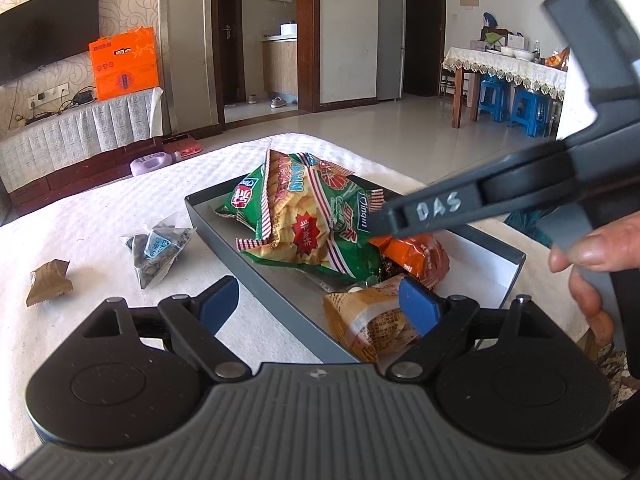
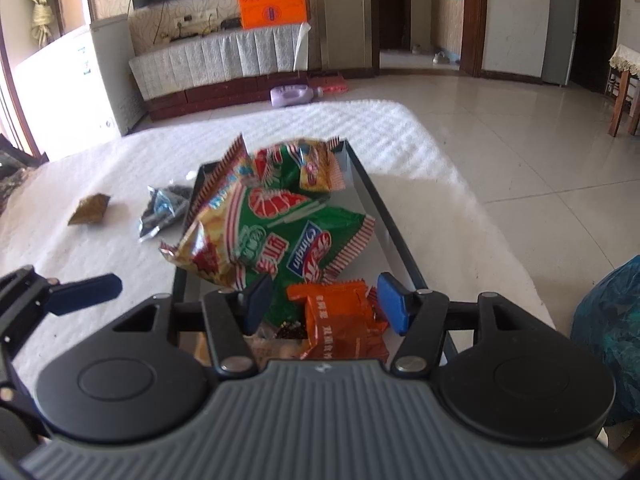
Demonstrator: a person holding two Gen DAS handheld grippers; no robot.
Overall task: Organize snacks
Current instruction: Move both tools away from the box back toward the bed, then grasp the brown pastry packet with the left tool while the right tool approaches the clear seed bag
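A grey box [image 1: 248, 276] [image 2: 394, 220] on the white cloth holds a green cracker bag [image 1: 308, 220] [image 2: 272, 232], an orange packet [image 1: 416, 254] [image 2: 340, 320] and a yellow packet [image 1: 372, 320]. My left gripper [image 1: 320, 304] is open and empty over the box's near edge, one pad [image 1: 418, 306] by the yellow packet. My right gripper [image 2: 326, 300] is open above the orange packet; in the left wrist view its fingers [image 1: 420, 210] reach in over the green bag. A clear seed packet [image 1: 158, 250] [image 2: 166, 208] and a brown packet [image 1: 48, 282] [image 2: 90, 210] lie on the cloth left of the box.
The white cloth [image 1: 100, 216] [image 2: 400, 132] covers the table, which ends at a tiled floor beyond. A dark teal bag [image 2: 612, 332] sits at the right. A TV stand with an orange box [image 1: 124, 64] stands by the far wall.
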